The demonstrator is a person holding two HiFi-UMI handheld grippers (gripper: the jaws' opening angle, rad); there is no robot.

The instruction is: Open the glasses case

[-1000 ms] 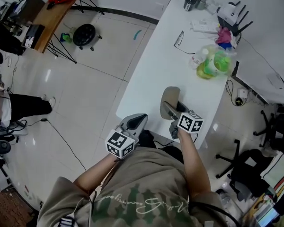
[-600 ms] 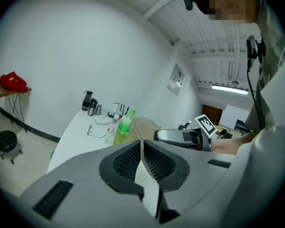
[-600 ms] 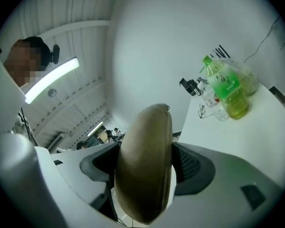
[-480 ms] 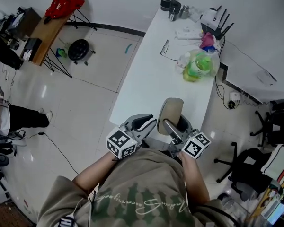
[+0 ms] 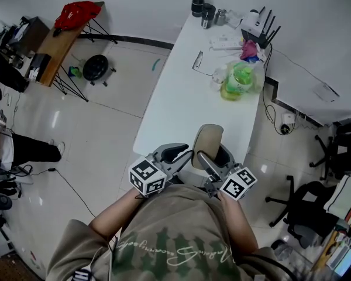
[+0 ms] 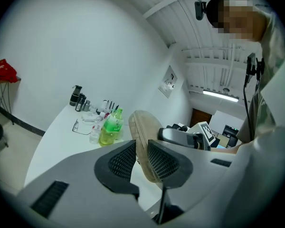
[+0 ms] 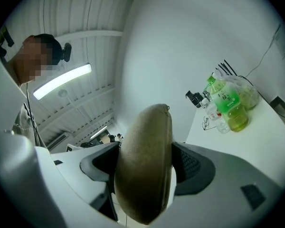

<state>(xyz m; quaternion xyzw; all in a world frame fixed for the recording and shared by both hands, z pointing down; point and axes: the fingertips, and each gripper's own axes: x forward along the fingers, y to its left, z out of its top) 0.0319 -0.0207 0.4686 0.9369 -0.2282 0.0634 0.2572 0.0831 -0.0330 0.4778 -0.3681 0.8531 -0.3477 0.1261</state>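
Table (image 5: 181,98) beyond: right gripper (image 5: 206,160) pinches glasses case (image 7: 145,165); left gripper's (image 6: 141,158) jaws, just opened, flank its rim.

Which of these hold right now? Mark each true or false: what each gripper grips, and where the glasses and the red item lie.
1. The right gripper is clamped on the glasses case. True.
2. The left gripper grips the green bottle. False: its jaws have just been opening and stand apart, with the case's edge showing in the gap. The bottle stands far up the table, untouched.
3. A pair of glasses lies on the white table. True.
4. The red item lies on the white table. False: it rests on the wooden table by the far wall.
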